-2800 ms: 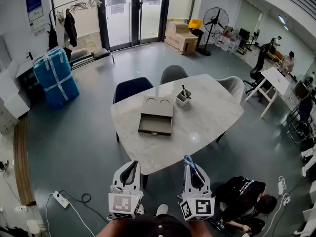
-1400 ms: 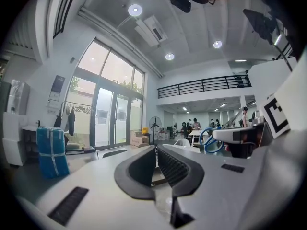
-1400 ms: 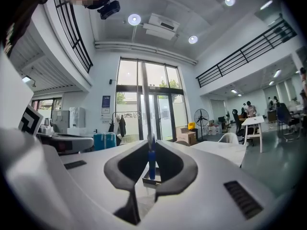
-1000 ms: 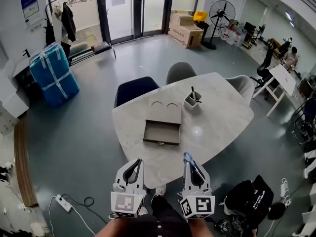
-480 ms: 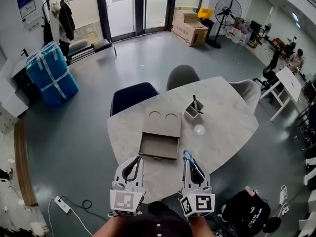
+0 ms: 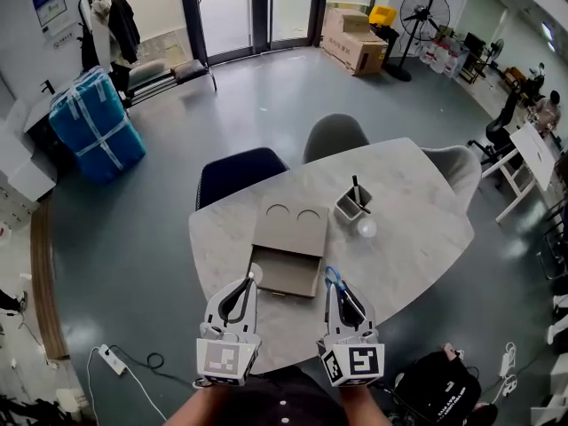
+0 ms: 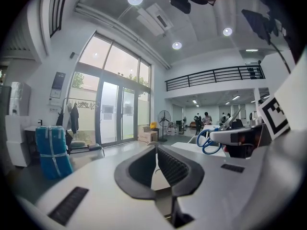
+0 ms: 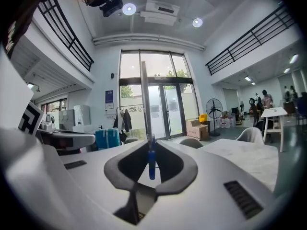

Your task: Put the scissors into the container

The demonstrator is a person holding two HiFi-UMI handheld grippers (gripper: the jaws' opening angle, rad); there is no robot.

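R gripper [image 8: 151,152] pinches blue-handled scissors [image 8: 151,163] betw. its jaws, seen edge-on, handle loops poking out past the tips. L gripper [image 7: 156,150]: jaws pressed together, nothing betw. them. Both hover side by side over near edge of marble table [image 6: 417,229]. At 1 o'clock from R gripper stands a square pen cup [image 6: 352,206] w/ a dark pen [image 6: 356,189] upright in it. At 11 o'clock, a drawer box [image 6: 293,229], its drawer [image 6: 286,273] pulled out.

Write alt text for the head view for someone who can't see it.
Seen from above, the right tongs grip blue-handled scissors and the left tongs are shut and empty, both at the near edge of a pale table carrying an open drawer box and a container.
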